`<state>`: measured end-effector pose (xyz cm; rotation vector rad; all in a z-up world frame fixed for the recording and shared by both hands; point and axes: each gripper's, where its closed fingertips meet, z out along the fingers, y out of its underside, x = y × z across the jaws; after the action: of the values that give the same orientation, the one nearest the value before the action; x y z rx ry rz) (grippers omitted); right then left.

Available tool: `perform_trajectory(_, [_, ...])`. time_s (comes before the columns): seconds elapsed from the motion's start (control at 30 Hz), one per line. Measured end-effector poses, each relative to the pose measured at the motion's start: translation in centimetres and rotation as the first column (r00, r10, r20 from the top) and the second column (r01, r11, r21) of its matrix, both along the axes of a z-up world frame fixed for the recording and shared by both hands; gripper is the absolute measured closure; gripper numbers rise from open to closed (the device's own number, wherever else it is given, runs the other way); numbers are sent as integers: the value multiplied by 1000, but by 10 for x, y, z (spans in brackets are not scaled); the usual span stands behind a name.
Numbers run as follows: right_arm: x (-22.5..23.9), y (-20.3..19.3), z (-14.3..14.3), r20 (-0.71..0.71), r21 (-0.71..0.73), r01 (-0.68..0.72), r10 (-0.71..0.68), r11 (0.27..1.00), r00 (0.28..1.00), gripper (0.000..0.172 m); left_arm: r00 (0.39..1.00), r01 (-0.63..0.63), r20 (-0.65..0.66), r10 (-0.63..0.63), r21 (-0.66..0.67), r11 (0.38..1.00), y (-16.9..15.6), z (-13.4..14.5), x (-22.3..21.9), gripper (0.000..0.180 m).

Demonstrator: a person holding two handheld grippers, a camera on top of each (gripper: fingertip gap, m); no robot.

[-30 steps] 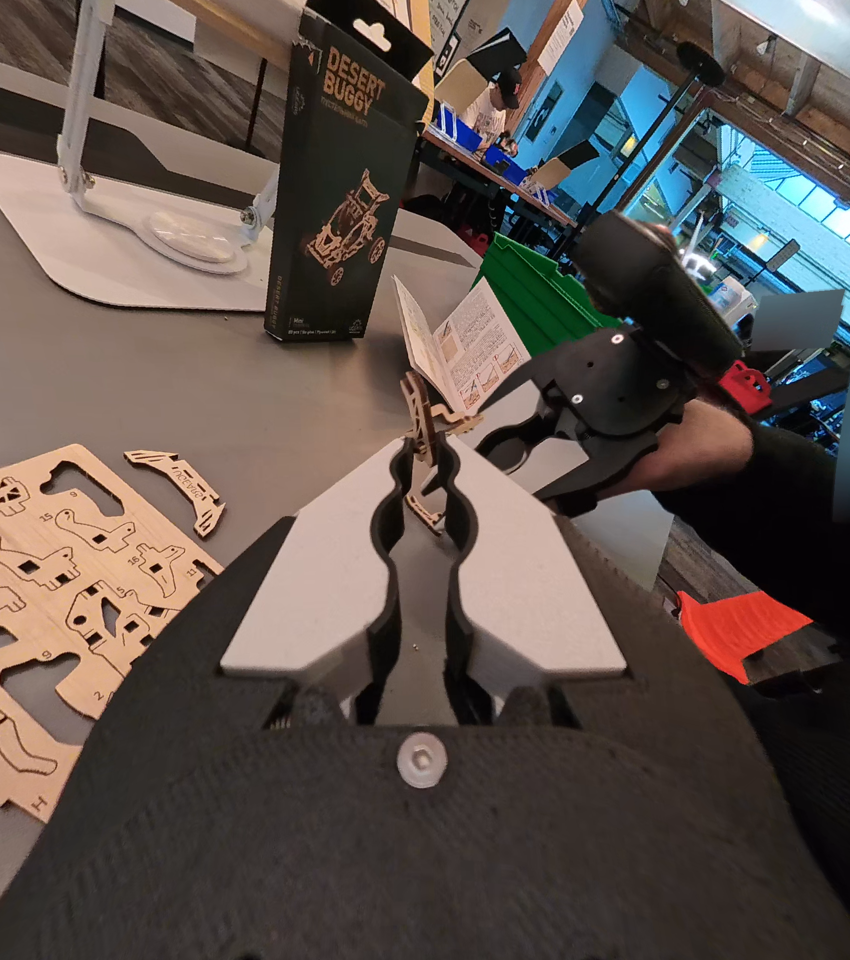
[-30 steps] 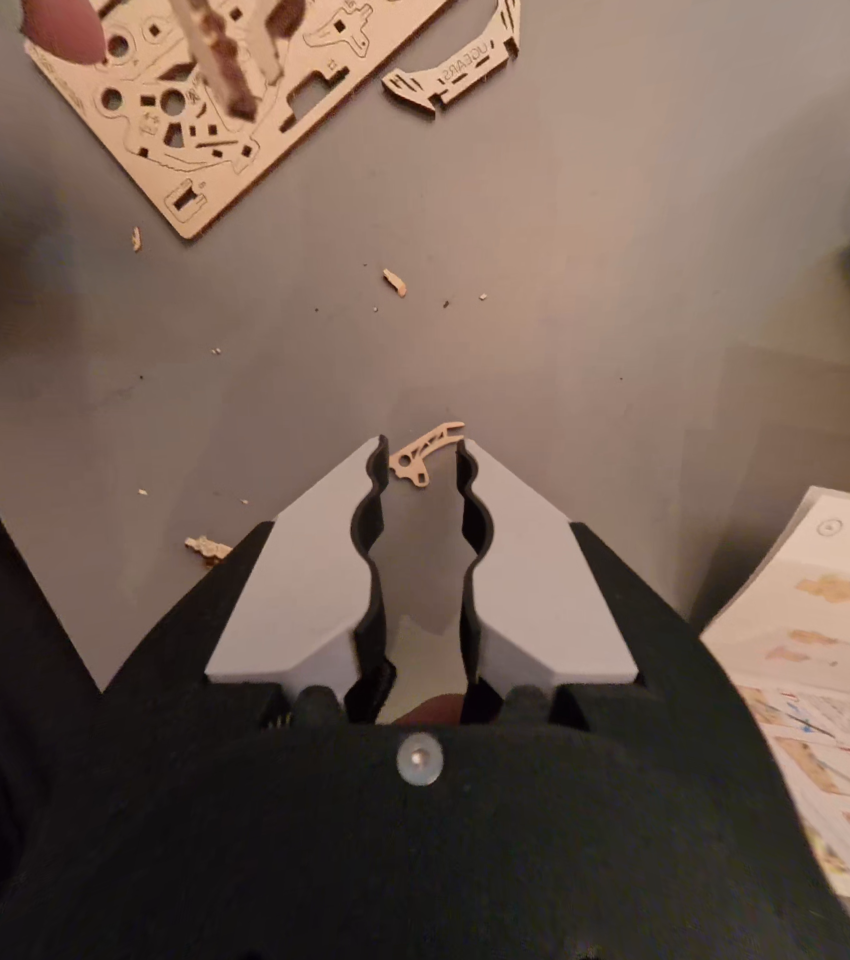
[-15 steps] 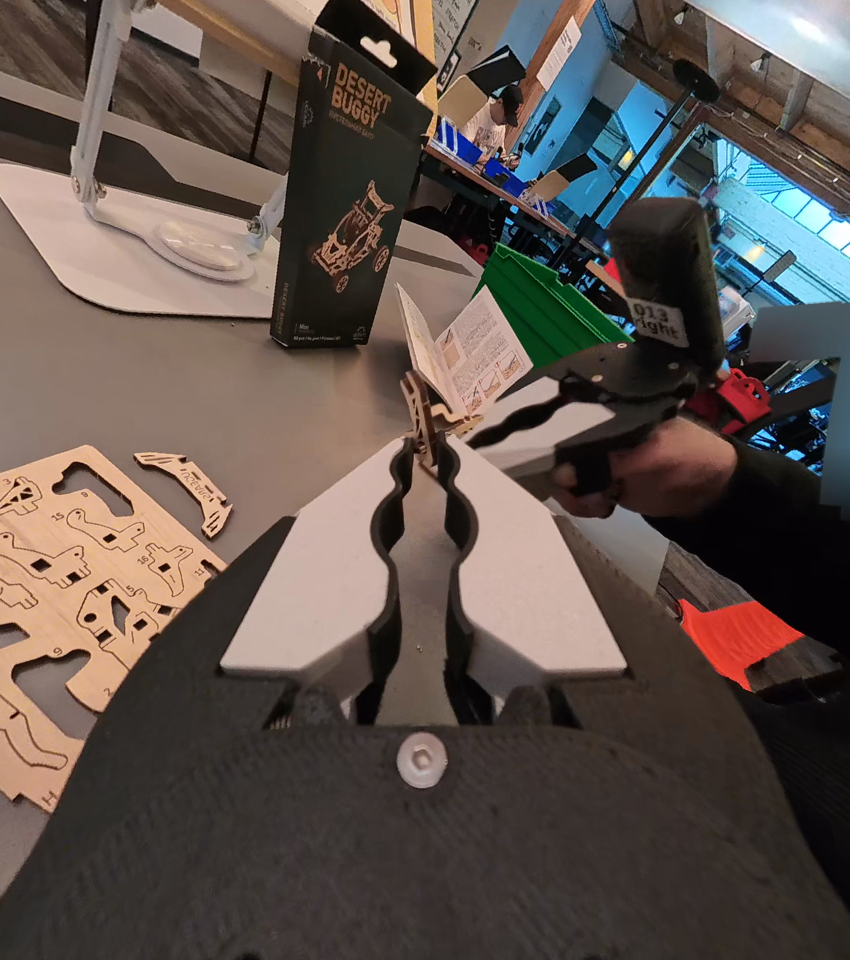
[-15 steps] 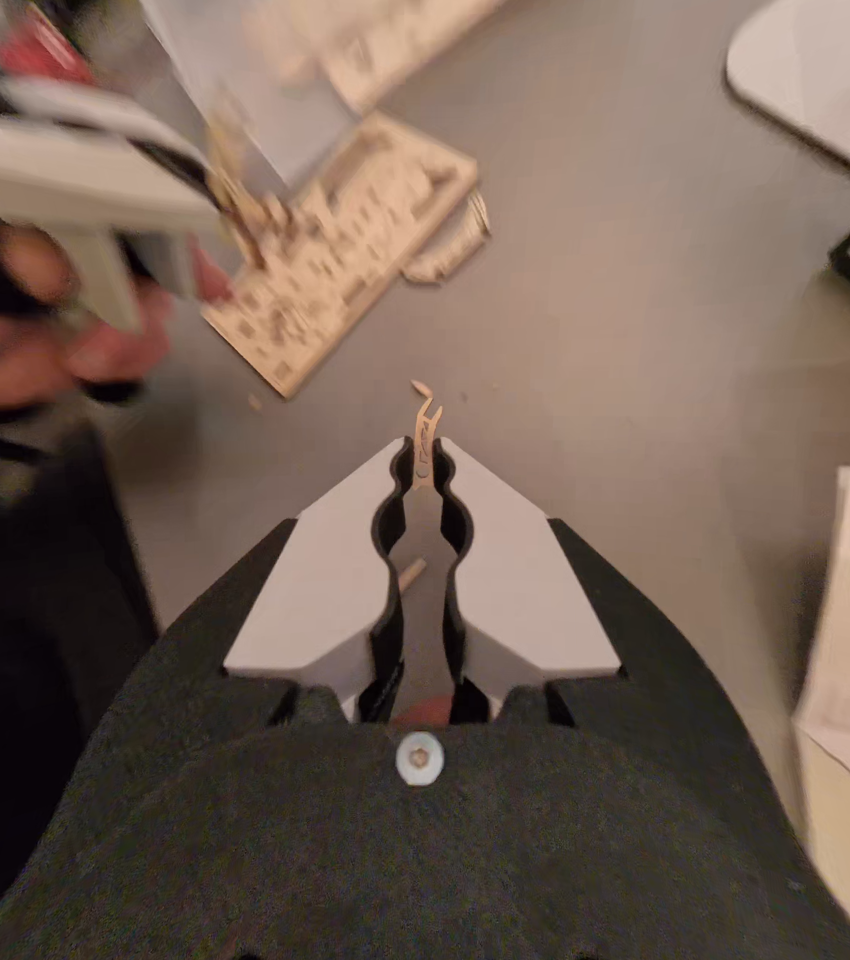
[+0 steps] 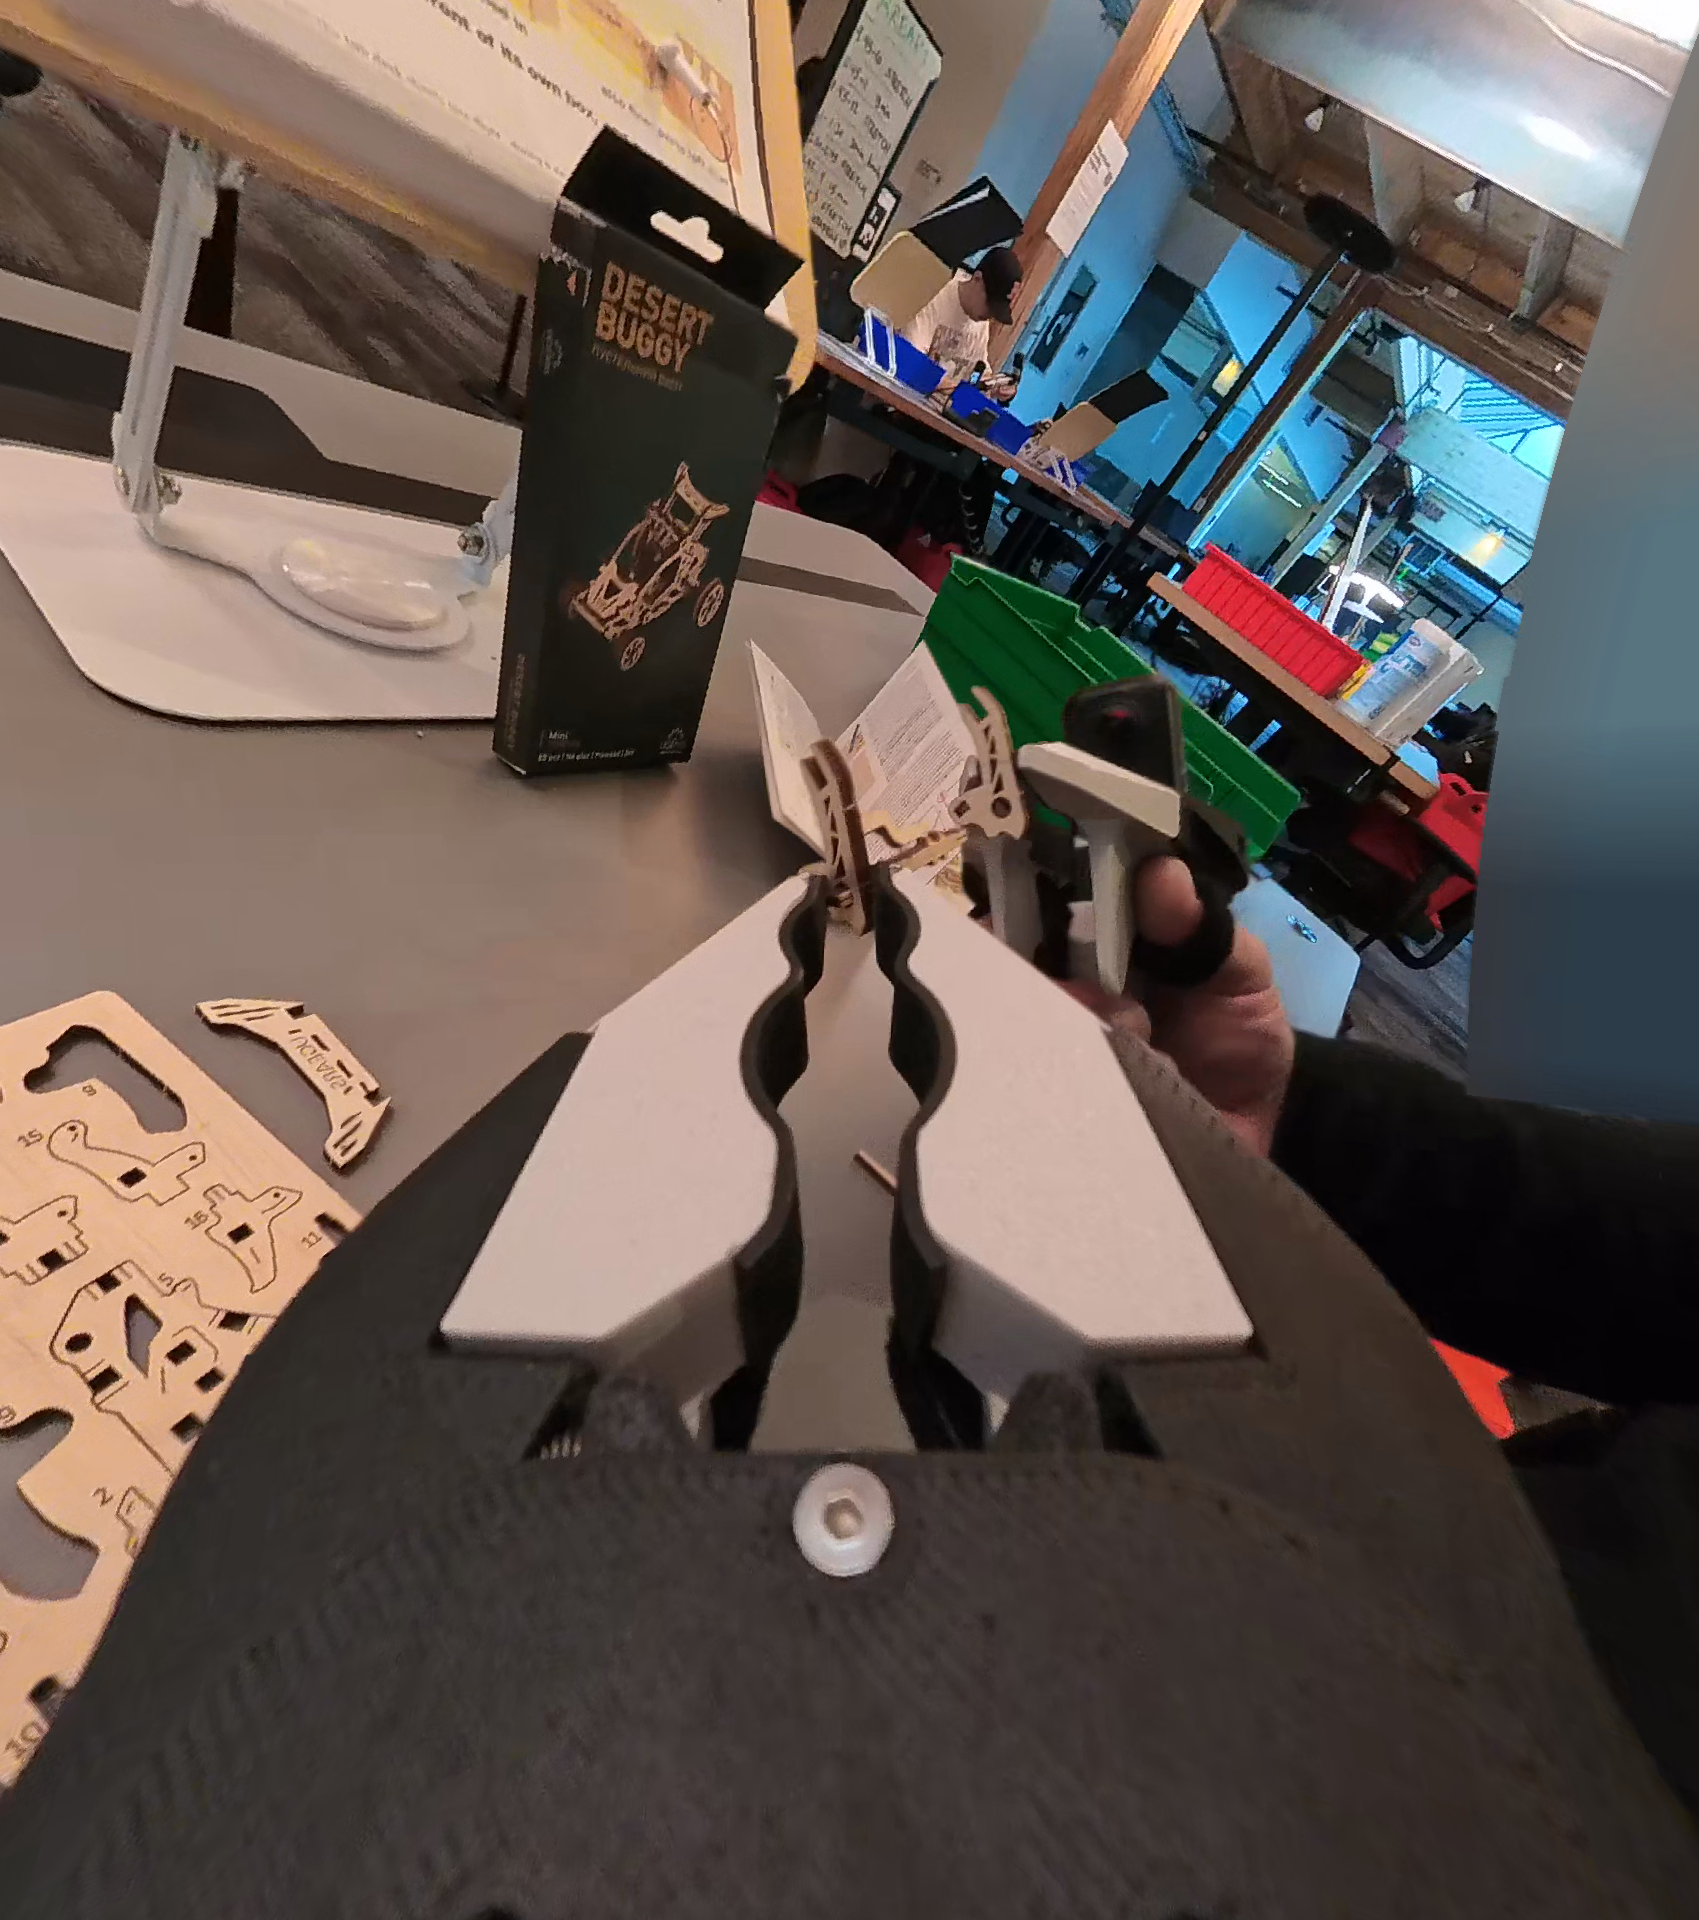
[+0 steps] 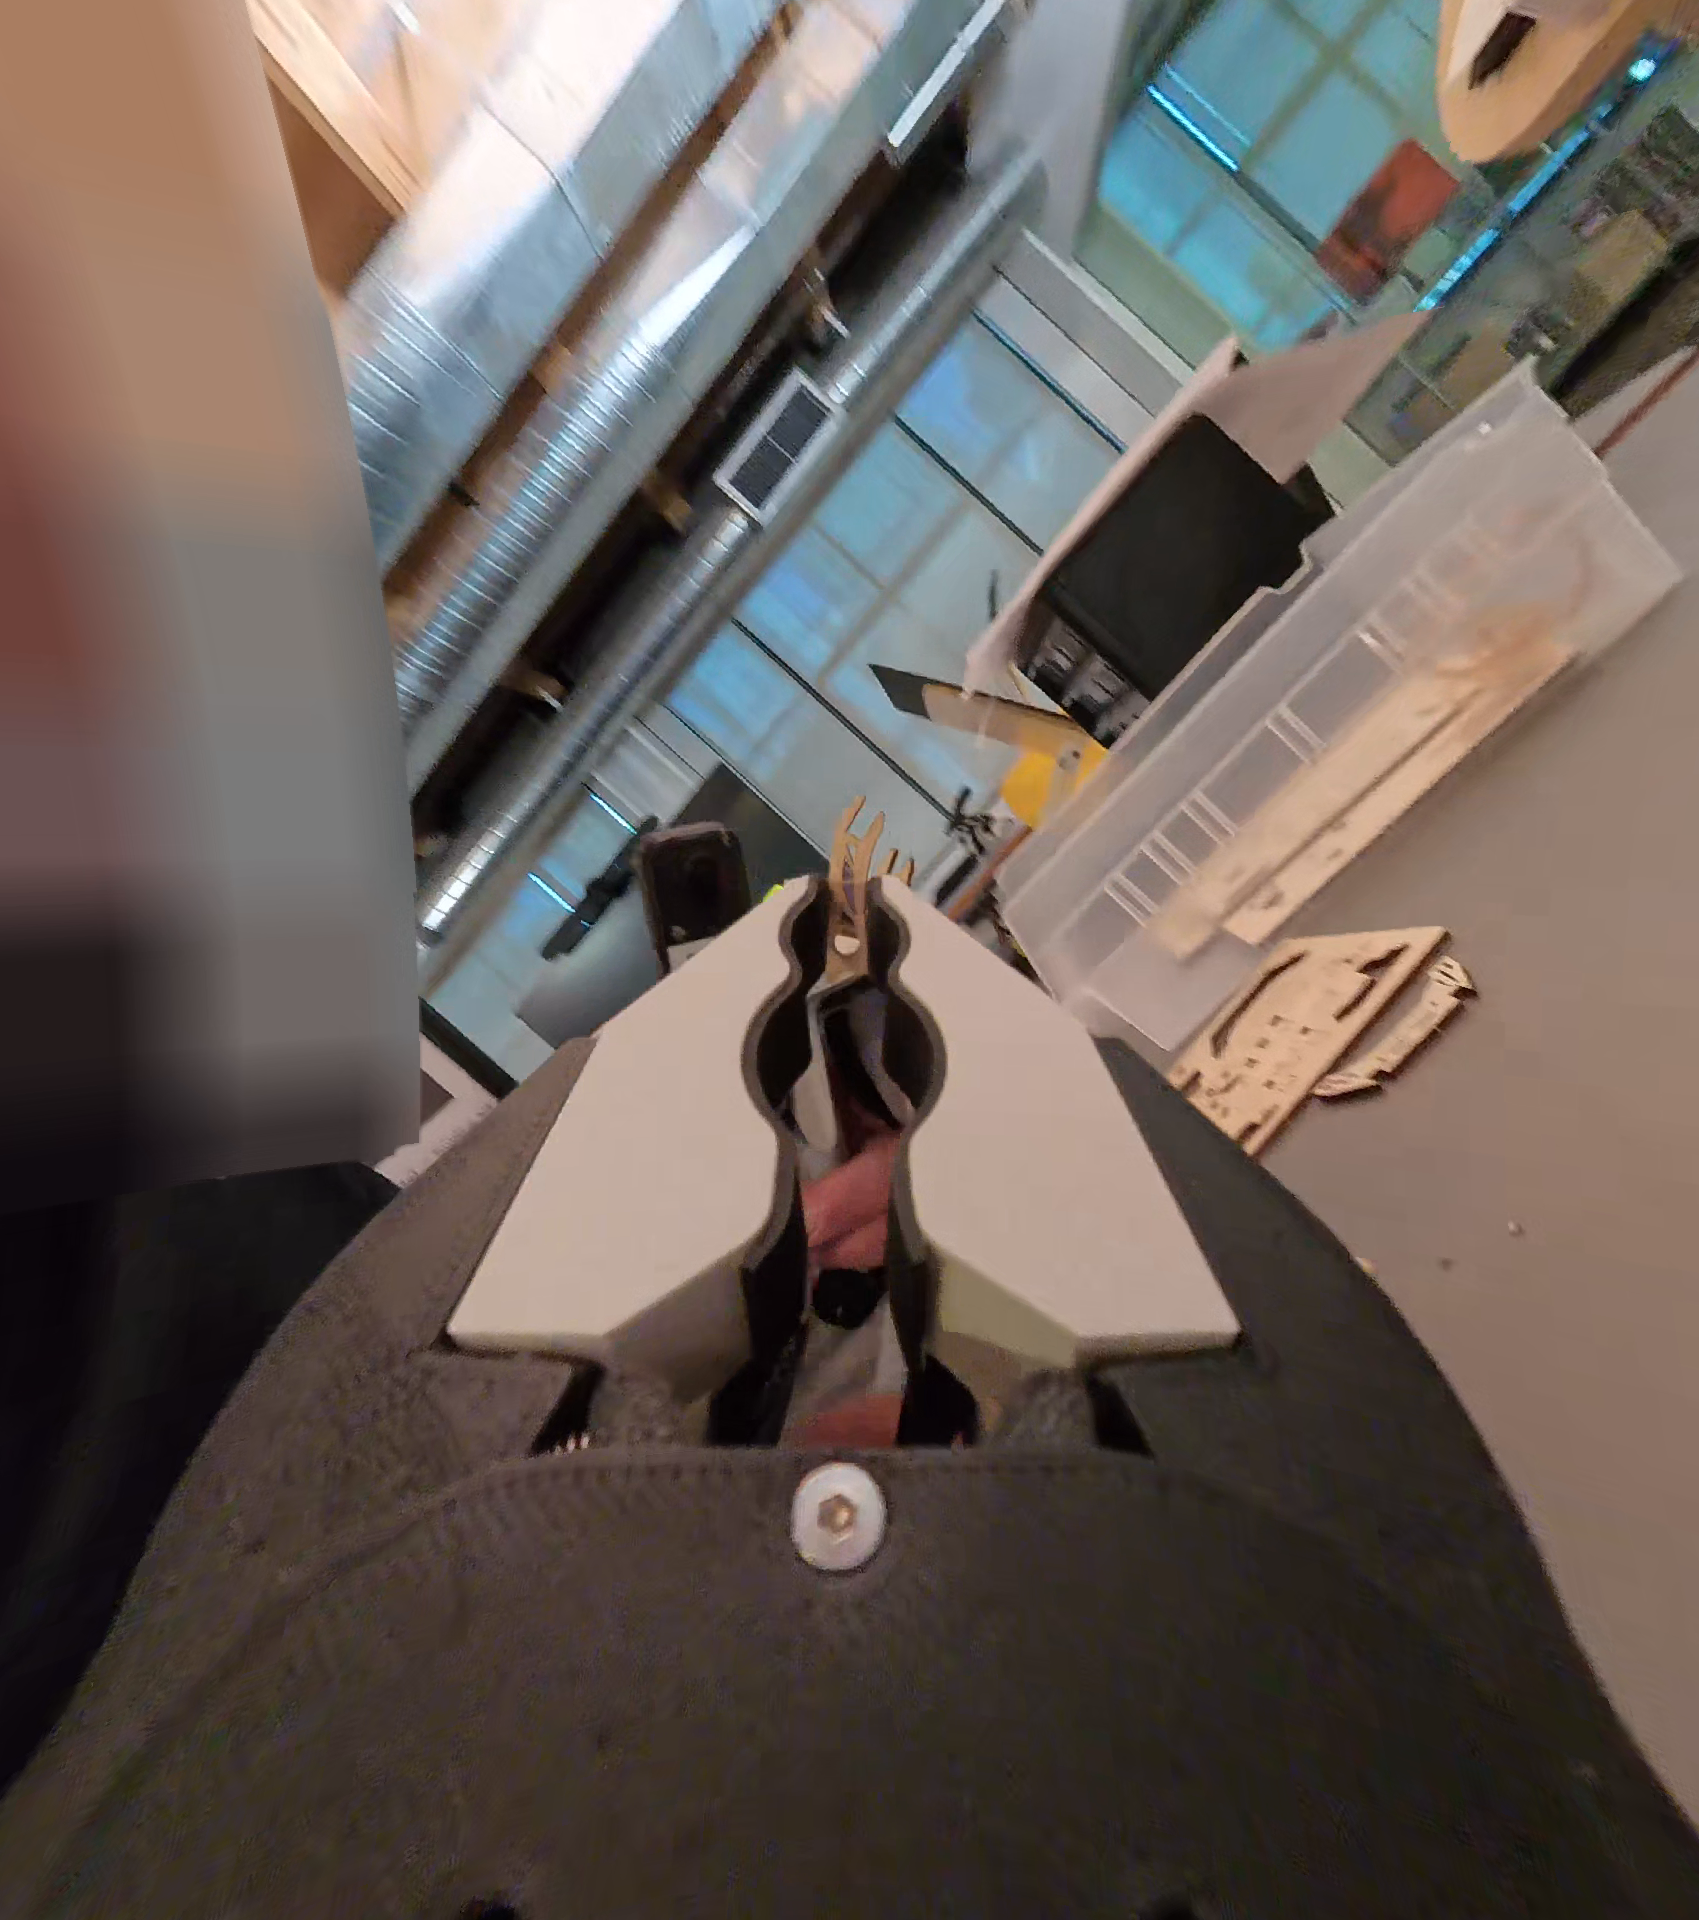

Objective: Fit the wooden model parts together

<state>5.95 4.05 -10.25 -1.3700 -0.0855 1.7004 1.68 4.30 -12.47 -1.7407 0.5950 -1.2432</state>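
My left gripper point(image 5: 845, 896) is shut on a wooden model part point(image 5: 837, 821), held upright above the grey table point(image 5: 201, 883). My right gripper point(image 6: 850, 896) is shut on a small forked wooden piece point(image 6: 855, 844) that sticks out past its tips. In the left wrist view the right gripper point(image 5: 1027, 831) stands close to the right of my held part, its small piece point(image 5: 990, 769) upright and a short gap away from it. A person's hand point(image 5: 1209, 997) holds that gripper.
A wooden parts sheet point(image 5: 45, 1247) and a loose curved piece point(image 5: 305, 1060) lie at the left. A dark model box point(image 5: 637, 499), an open booklet point(image 5: 897, 727), a white stand point(image 5: 201, 592) and a green bin point(image 5: 1084, 665) stand behind. A clear plastic box point(image 6: 1344, 727) and wooden sheets point(image 6: 1323, 1018) lie at the right. About 5 centimeters separates my left fingertips from my right.
My right gripper closed on the small wooden piece that lay on the table, lifted it and swung it up beside the left gripper's part. The left gripper kept its grasp and barely moved.
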Motion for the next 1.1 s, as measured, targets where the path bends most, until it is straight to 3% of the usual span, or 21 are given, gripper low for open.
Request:
perform_trajectory(0.23, [-2,-3,10,-123,60,-16,23,998,992,167,1000,-5,27,5,-10,1000,-6,16,6,174])
perform_trajectory(1.1, [-9,-1,16,-40,129,31,-26,991,999,167,999,-35,-20,36,54,998,-5,20,7,174])
